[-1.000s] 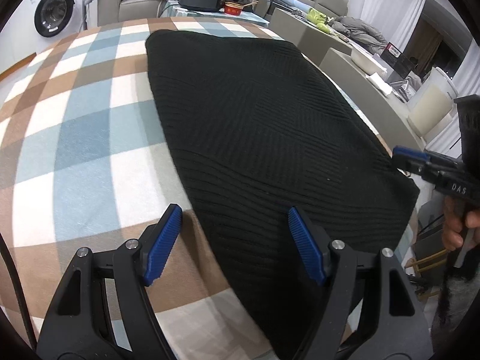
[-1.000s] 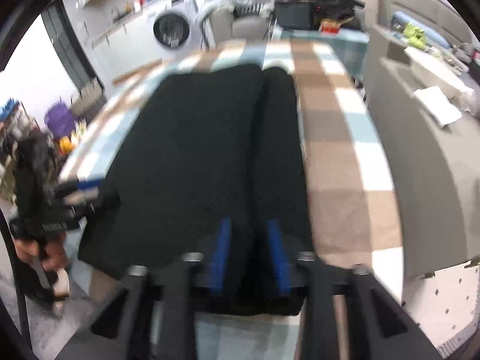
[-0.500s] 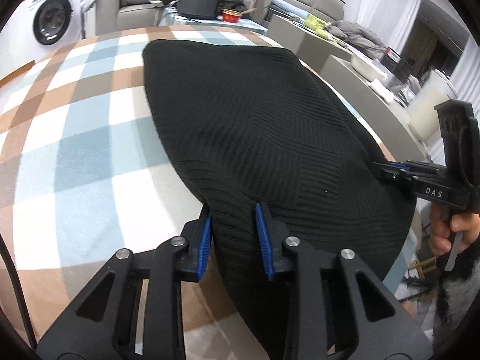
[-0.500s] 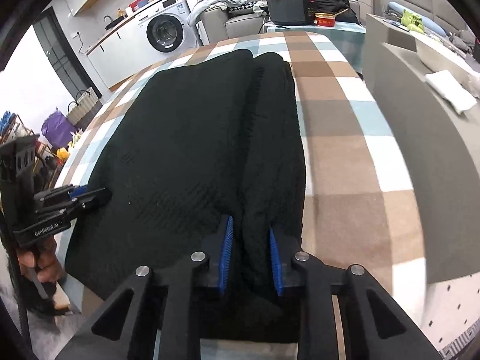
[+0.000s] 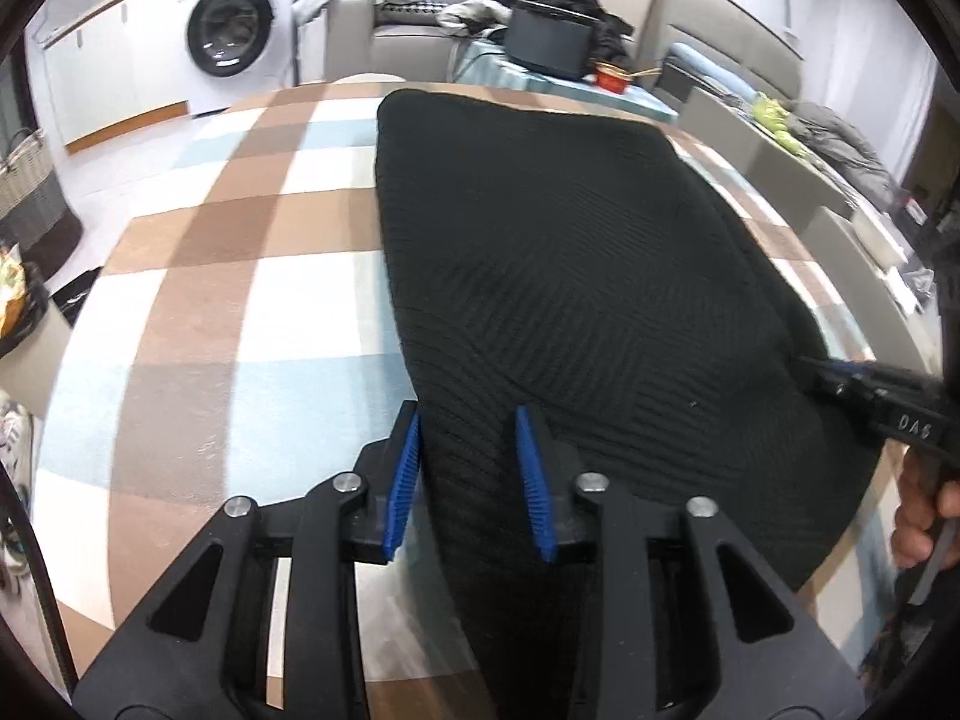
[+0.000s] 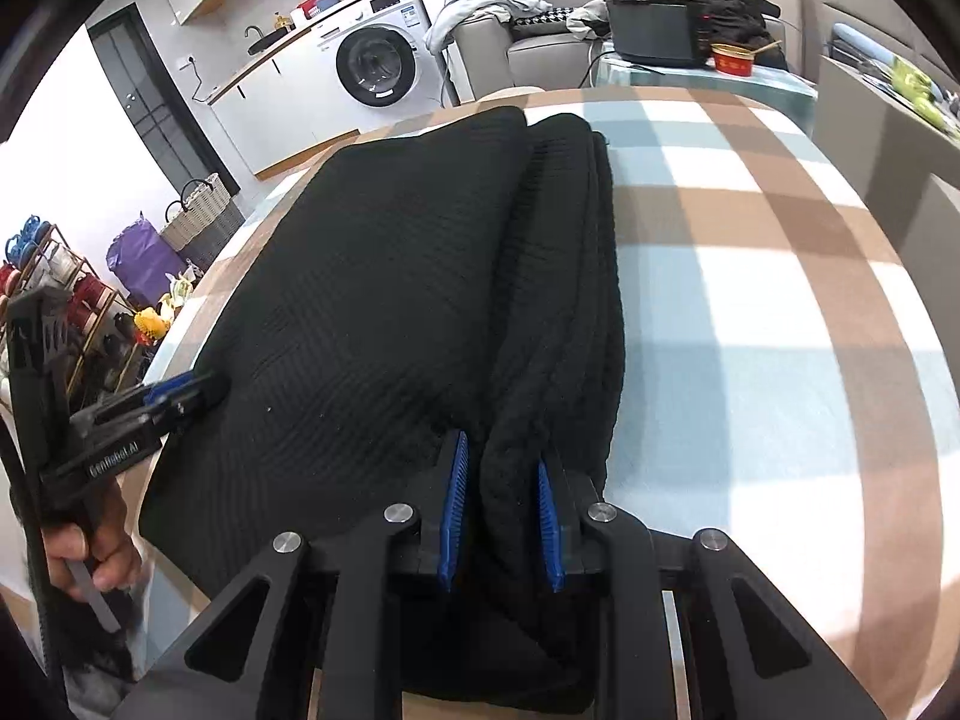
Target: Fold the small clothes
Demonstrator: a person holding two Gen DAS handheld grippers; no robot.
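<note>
A black ribbed knit garment (image 5: 570, 276) lies lengthwise on the checked table (image 5: 240, 300). It also shows in the right wrist view (image 6: 384, 312), with a folded strip along its right side. My left gripper (image 5: 468, 450) is shut on the garment's near left corner, and shows in the right wrist view (image 6: 180, 390) at that edge. My right gripper (image 6: 501, 480) is shut on the folded strip at the near right corner, and shows in the left wrist view (image 5: 840, 375) at the garment's right edge.
A washing machine (image 6: 375, 63) stands beyond the table's far end. A sofa with clothes and a dark box (image 6: 654, 27) on a side table sit behind. Baskets and a shelf (image 6: 54, 276) stand at the left. Grey furniture (image 5: 780, 144) runs along the right.
My left gripper went from open beside the garment's corner to shut on it. The right gripper stayed shut on the folded edge. Both views have lifted a little.
</note>
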